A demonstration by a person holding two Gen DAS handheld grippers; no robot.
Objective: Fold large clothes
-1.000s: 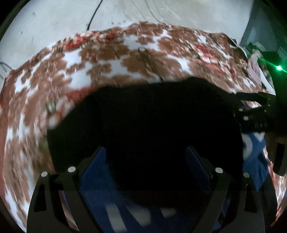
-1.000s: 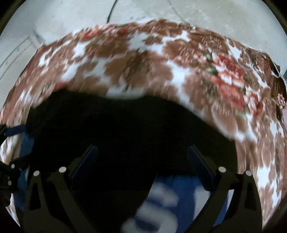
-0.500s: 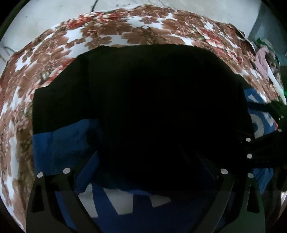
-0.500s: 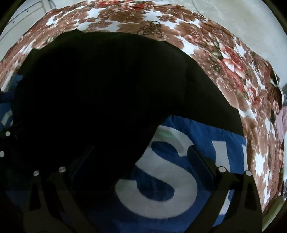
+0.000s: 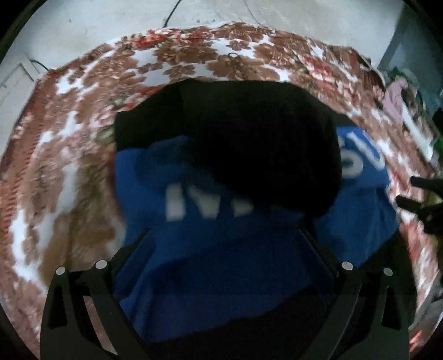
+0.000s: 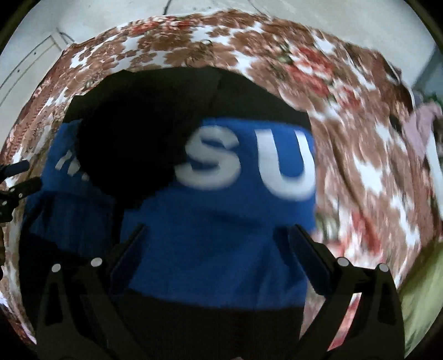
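Observation:
A large black and blue garment [image 5: 221, 249] with white letters lies on a floral cloth [image 5: 83, 138]. A black part [image 5: 263, 144] is folded over the middle of the blue panel. It also shows in the right wrist view [image 6: 221, 216], where the letters "SU" [image 6: 249, 163] show. My left gripper [image 5: 224, 235] is open above the garment's near left side, nothing between its fingers. My right gripper [image 6: 216, 232] is open above the near right side. The right gripper's fingers show at the right edge of the left wrist view [image 5: 423, 193].
The floral cloth [image 6: 373, 138] covers the surface all round the garment. Pale floor [image 5: 110, 22] lies beyond its far edge. A heap of pinkish and white clothes [image 5: 398, 102] lies at the far right. A green patch [image 6: 420, 290] shows at the right edge.
The black cloth that filled both views has dropped onto the garment. Both grippers have pulled back and up, so more blue panel and lettering shows. Both views are motion-blurred.

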